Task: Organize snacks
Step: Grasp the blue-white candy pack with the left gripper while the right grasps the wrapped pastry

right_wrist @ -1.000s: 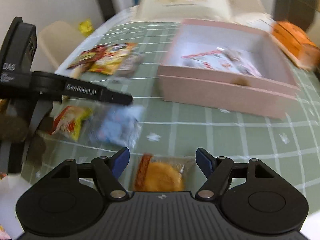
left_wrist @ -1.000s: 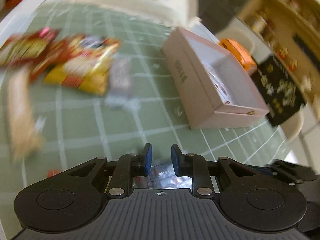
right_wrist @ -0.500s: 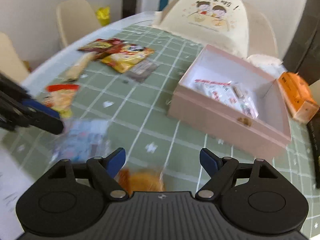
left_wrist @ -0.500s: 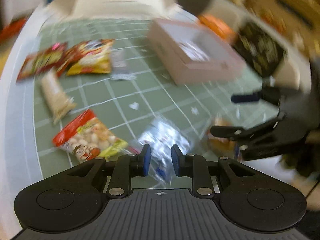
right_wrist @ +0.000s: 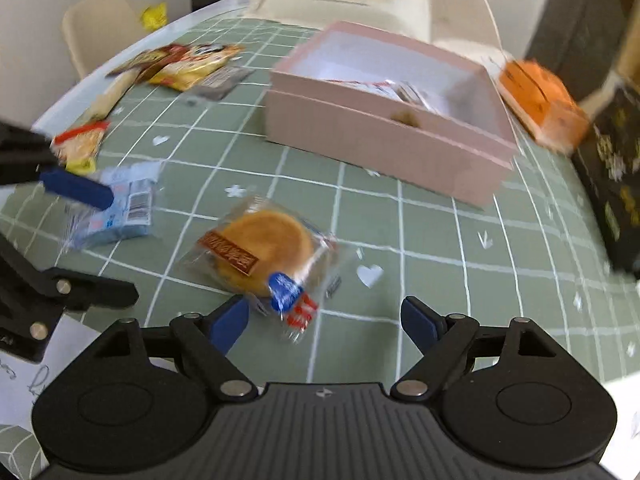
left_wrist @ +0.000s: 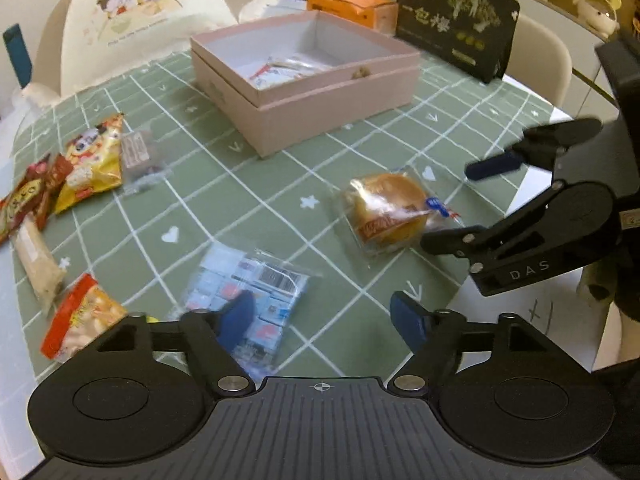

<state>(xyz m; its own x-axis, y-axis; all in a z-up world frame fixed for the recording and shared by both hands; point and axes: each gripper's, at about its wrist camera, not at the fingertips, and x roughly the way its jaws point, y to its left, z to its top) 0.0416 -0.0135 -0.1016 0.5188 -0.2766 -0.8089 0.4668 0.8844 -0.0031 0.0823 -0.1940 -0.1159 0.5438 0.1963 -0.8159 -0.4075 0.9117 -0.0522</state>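
A pink open box (left_wrist: 332, 108) stands mid-table with a few packets inside; it also shows in the right wrist view (right_wrist: 384, 148). A wrapped round cake (left_wrist: 384, 208) lies in front of it (right_wrist: 264, 252). A pale blue packet (left_wrist: 248, 292) lies left of the cake (right_wrist: 116, 208). My left gripper (left_wrist: 324, 320) is open and empty, just over the blue packet's near edge. My right gripper (right_wrist: 324, 320) is open and empty, right behind the cake.
Several snack bags (left_wrist: 88, 160) and a long beige bar (left_wrist: 36, 260) lie at the table's left. A red-yellow bag (left_wrist: 80, 320) lies near the front left. An orange box (left_wrist: 352, 4) and a black bag (left_wrist: 456, 24) stand behind the pink box. A cream cushion (left_wrist: 148, 16) sits at the back.
My left gripper has opened wide and pulled back over the blue packet. My right gripper stayed open and dropped closer to the cake.
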